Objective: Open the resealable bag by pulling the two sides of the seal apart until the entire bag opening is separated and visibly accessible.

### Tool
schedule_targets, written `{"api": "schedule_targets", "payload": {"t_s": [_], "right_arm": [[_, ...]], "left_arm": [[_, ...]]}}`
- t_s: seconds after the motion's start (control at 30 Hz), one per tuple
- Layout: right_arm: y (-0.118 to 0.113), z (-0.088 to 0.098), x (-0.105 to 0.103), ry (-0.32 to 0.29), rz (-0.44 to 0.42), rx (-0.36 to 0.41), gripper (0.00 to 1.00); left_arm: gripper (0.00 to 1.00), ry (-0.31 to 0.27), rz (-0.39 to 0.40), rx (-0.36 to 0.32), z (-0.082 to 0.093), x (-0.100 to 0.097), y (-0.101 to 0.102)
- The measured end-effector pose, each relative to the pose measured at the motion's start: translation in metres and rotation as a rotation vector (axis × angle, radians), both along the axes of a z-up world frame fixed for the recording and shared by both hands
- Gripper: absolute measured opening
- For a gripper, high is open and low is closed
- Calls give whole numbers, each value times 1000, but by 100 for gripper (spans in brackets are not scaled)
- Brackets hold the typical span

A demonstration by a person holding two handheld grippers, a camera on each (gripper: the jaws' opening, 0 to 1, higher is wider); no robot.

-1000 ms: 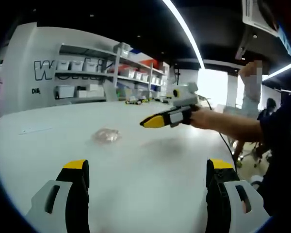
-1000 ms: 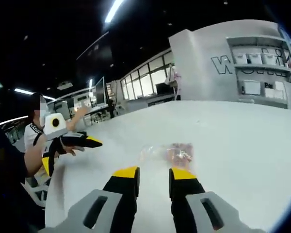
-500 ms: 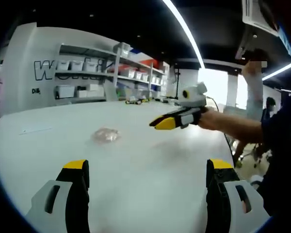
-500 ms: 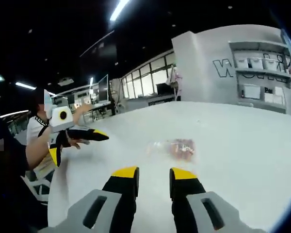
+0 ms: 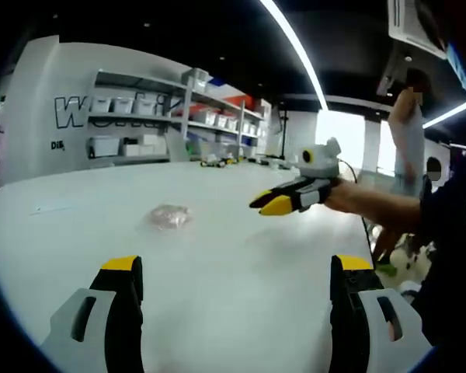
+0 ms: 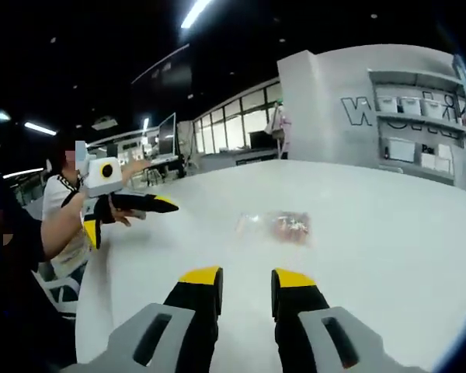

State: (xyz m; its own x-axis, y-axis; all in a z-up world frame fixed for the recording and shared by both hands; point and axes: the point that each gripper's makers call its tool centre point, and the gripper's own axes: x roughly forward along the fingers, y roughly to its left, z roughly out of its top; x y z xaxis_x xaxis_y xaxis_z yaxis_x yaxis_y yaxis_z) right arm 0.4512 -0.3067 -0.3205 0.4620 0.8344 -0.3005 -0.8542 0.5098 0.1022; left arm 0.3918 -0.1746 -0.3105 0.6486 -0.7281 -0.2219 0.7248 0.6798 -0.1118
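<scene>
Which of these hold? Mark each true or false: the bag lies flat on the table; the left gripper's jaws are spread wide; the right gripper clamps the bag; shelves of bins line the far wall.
1. The resealable bag lies on the white table: true.
2. The left gripper has its jaws spread wide: true.
3. The right gripper clamps the bag: false; it holds nothing, short of the bag.
4. Shelves of bins line the far wall: true.

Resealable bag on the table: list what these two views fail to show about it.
- Seal: the resealable bag is small and far in the left gripper view, so open or shut cannot be told.
- Contents: in the right gripper view the bag shows a blurred reddish patch, unidentifiable.
- Seal edge direction: unclear in both views, blur and distance.
- Table: far edges cut off by the round rim.
</scene>
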Motion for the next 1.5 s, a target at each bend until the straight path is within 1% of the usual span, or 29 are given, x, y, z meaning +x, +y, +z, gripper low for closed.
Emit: {"api": "schedule_targets", "payload": {"t_s": [0.4, 0.73, 0.9, 1.07, 1.13, 1.3, 1.37, 1.5], "right_arm": [[-8, -7, -15, -7, -10, -11, 21], [-9, -9, -16, -10, -11, -14, 22], [-9, -12, -19, -17, -14, -16, 32], [-9, -15, -23, -24, -12, -20, 35], [-10, -15, -23, -27, -12, -19, 38], [-11, -17, -23, -49, -24, -19, 54], [-12, -17, -23, -55, -28, -20, 58], [-11, -17, -25, -74, -35, -9, 72]], "left_arm": [[100, 6, -3, 1, -3, -4, -1], [100, 10, -1, -2, -6, -5, -1], [100, 8, 5, -4, -5, -4, 1], [100, 10, 4, -4, -6, -5, 1], [100, 12, 5, -4, -7, -5, 1], [100, 14, 7, -5, -8, -6, 1], [100, 13, 7, -7, -7, -6, 1], [100, 11, 7, -8, -7, -6, 1]]}}
